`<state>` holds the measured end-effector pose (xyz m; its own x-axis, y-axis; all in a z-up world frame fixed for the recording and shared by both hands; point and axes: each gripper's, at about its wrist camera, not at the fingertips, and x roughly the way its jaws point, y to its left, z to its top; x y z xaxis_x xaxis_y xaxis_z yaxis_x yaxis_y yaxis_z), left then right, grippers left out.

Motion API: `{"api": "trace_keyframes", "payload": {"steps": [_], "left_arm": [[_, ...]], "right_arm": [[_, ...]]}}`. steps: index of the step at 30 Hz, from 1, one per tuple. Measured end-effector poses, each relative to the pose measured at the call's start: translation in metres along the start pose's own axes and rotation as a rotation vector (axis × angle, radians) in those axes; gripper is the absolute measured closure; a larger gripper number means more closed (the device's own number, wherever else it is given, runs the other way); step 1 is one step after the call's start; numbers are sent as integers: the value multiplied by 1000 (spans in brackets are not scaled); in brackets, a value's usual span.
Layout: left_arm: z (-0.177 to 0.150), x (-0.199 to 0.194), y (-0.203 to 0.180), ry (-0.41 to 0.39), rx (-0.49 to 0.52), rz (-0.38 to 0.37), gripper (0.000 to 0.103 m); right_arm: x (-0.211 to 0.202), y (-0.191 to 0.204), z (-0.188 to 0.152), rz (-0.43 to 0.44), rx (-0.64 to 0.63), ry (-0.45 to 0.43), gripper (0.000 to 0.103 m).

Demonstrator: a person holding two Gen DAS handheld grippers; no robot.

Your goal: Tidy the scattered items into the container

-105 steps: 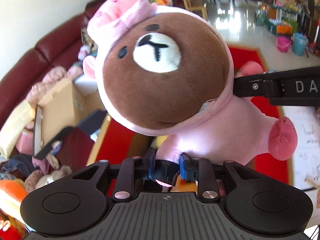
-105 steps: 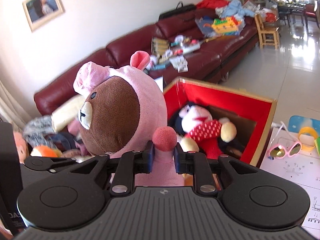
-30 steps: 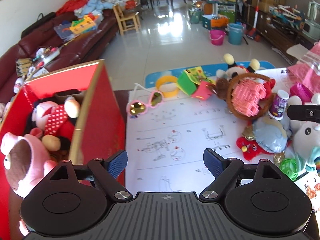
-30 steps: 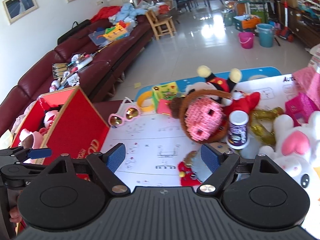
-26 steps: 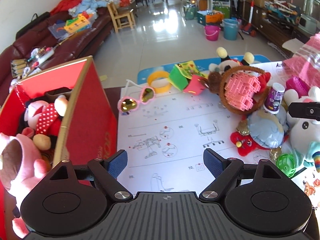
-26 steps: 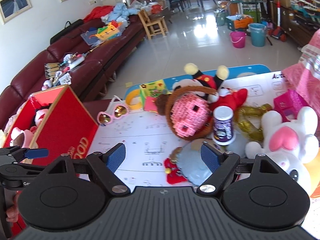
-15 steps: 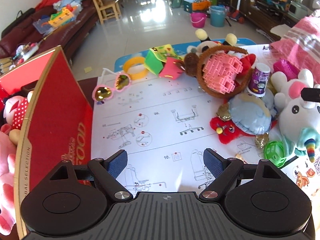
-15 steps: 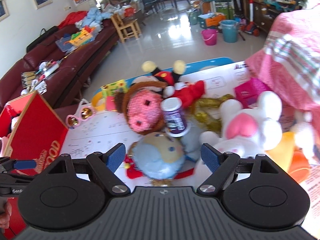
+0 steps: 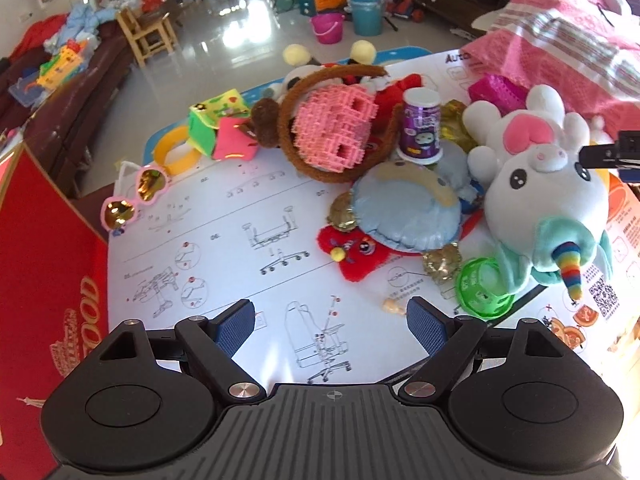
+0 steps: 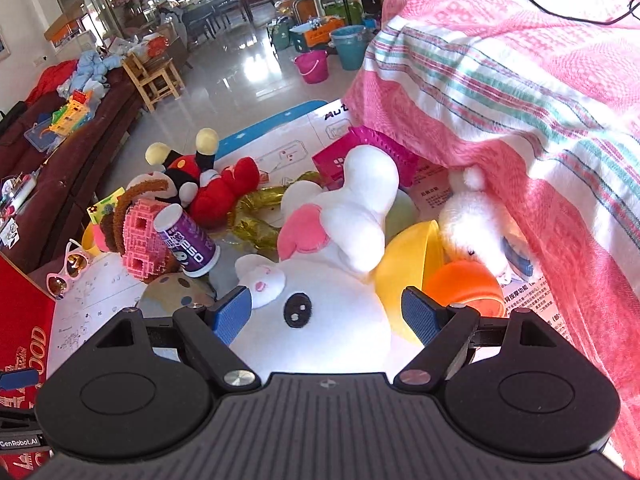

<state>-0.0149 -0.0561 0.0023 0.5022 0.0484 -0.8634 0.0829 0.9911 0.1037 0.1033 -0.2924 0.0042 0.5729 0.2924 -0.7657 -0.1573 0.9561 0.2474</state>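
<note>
The red box (image 9: pixel 48 264) stood at the left edge of the counter, beside the instruction sheet (image 9: pixel 240 240) that carried most of the toys. The sunglasses (image 9: pixel 134 196) lay on the sheet's far left corner, near the box. Behind them sat a ring (image 9: pixel 172 152) and a cube (image 9: pixel 212 124). Right of the cube lay the basket (image 9: pixel 332 136), with the can (image 9: pixel 422 128) upright just beside it on the right. In front of the can rested the round cushion (image 9: pixel 408 208), partly on the flat plush (image 9: pixel 356 252). The unicorn plush (image 9: pixel 544 196) lay further right, with a lattice ball (image 9: pixel 482 288) touching its front. The right gripper (image 10: pixel 326 312) hovered directly over the unicorn plush (image 10: pixel 320 280); a blanket (image 10: pixel 520 80) hung to the right.
</note>
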Motion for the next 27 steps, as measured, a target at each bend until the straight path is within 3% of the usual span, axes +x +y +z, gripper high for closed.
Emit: {"api": "trace_keyframes", "payload": {"steps": [2,4,10,22,25,27], "left_arm": [[4,3,-15,1,24,-38,12],[8,7,-32,3,39,-89,12],[21,18,-77,22,82,-225,12],[27,50,-127,96,142,-268,20],[26,56,-131,106,148,-255,28],[27,61,-128,121,134,-267,43]], "right_arm": [[5,-1,2,1,-11,-1,23],[10,-5,7,0,-10,-15,34],[25,-22,19,8,35,-31,43],[27,-27,13,86,42,-3,44],[28,-26,12,97,41,4,45],[28,-23,11,103,36,10,43]]}}
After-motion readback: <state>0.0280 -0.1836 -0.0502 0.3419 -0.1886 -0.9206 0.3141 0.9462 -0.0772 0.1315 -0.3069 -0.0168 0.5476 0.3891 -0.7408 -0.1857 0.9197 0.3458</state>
